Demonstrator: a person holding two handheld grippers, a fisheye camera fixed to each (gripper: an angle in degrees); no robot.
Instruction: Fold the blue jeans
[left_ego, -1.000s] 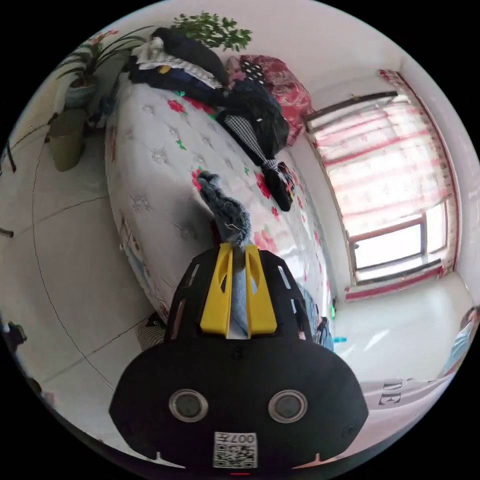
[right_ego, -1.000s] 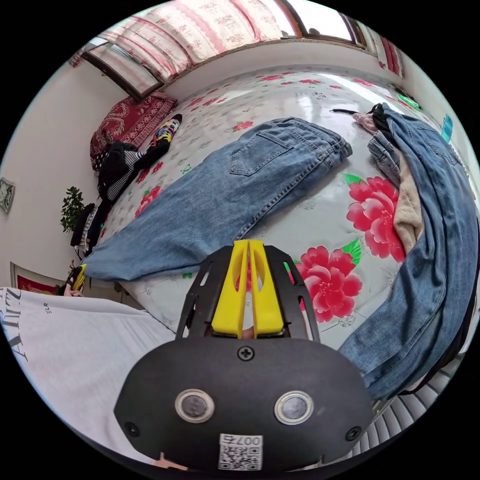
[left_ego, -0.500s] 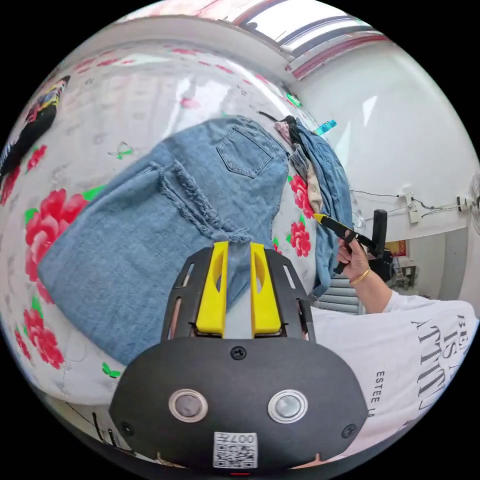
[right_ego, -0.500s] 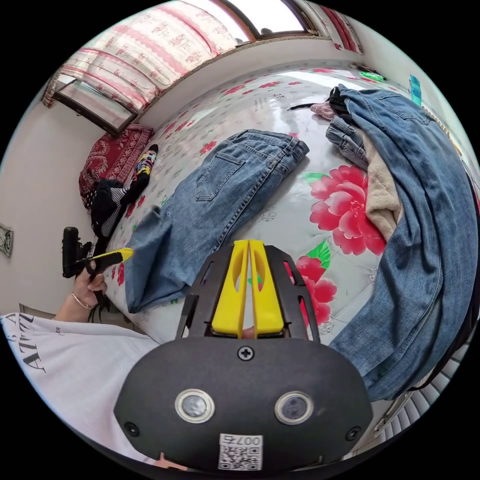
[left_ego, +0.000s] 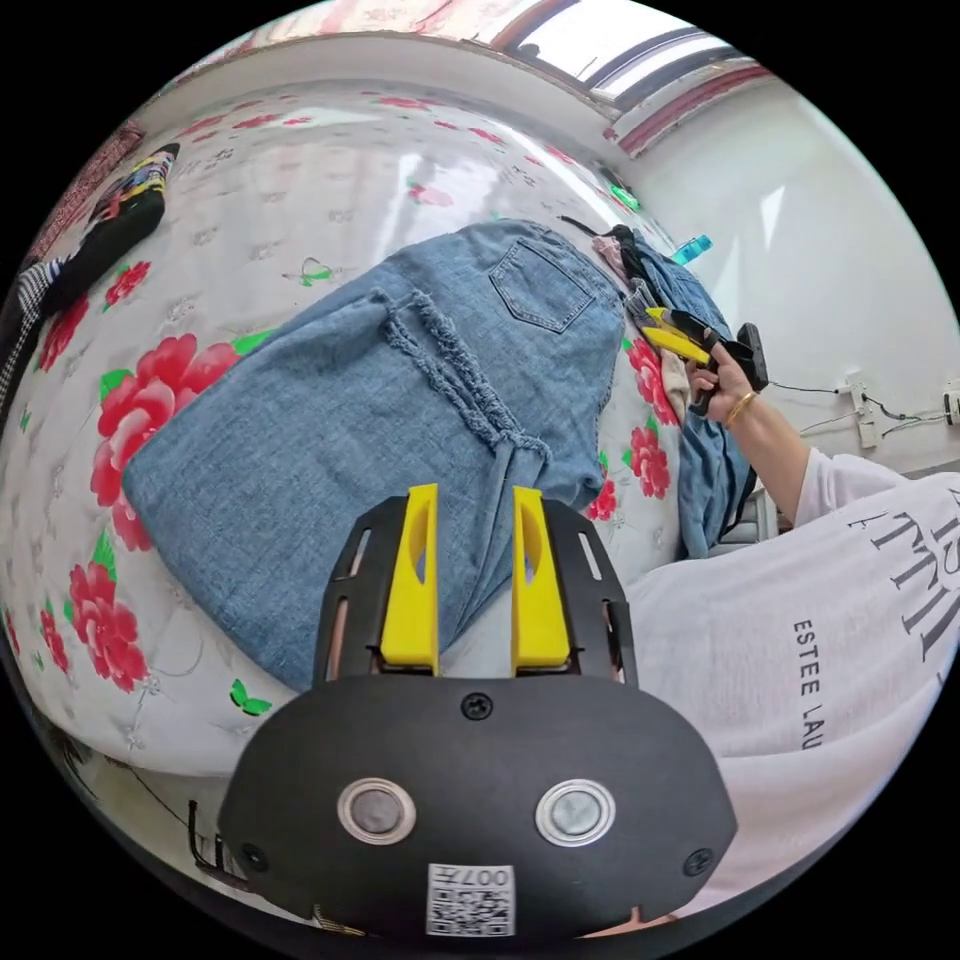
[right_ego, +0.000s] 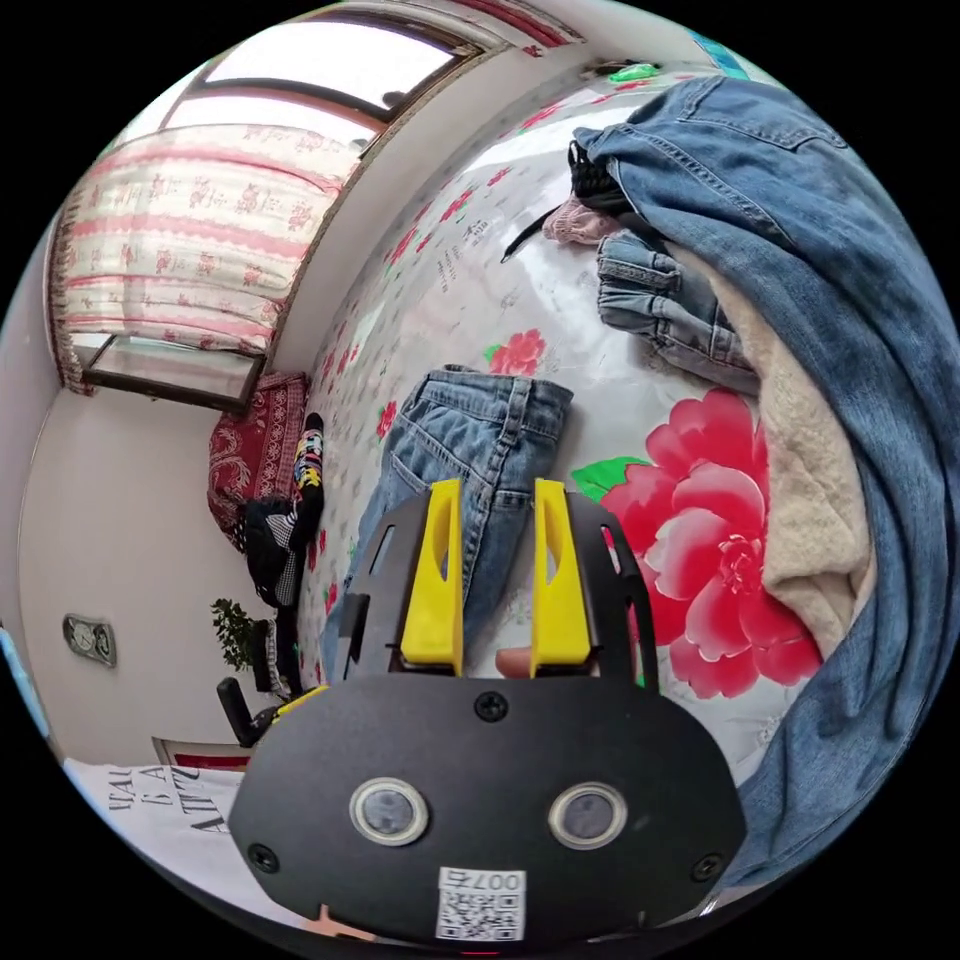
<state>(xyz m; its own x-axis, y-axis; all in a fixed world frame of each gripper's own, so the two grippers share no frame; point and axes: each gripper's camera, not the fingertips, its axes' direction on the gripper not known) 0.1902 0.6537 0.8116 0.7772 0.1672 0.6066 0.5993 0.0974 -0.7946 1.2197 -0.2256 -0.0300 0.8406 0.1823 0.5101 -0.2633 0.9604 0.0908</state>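
- The blue jeans (left_ego: 380, 420) lie flat on the flowered bed cover (left_ego: 250, 200), folded once so the frayed hems (left_ego: 450, 350) rest on top near the back pocket (left_ego: 545, 285); in the right gripper view the waistband end (right_ego: 480, 420) faces the camera.
- The left gripper (left_ego: 478, 540) hangs over the near folded edge with its jaws parted and nothing between them; the cloth lies beneath, not pinched.
- The right gripper (right_ego: 497, 555) is likewise released, jaws spread above the waistband; in the left gripper view it sits in the person's hand (left_ego: 725, 375), close to the far side of the jeans.
- Just beside that side lies a heap of other denim (right_ego: 800, 300) with a beige garment (right_ego: 810, 500) tucked in it; a white shirt (left_ego: 800, 640) shows at the bed's near edge.
- Risks, as I judge them: a right-hand pinch could catch the neighbouring heap instead of the waistband, since the two lie so near; a shallow bite may take only the top layer, so the fold would slide apart when lifted; the loose frayed hems could drag askew; the glossy cover may let the whole stack slip toward the edge.
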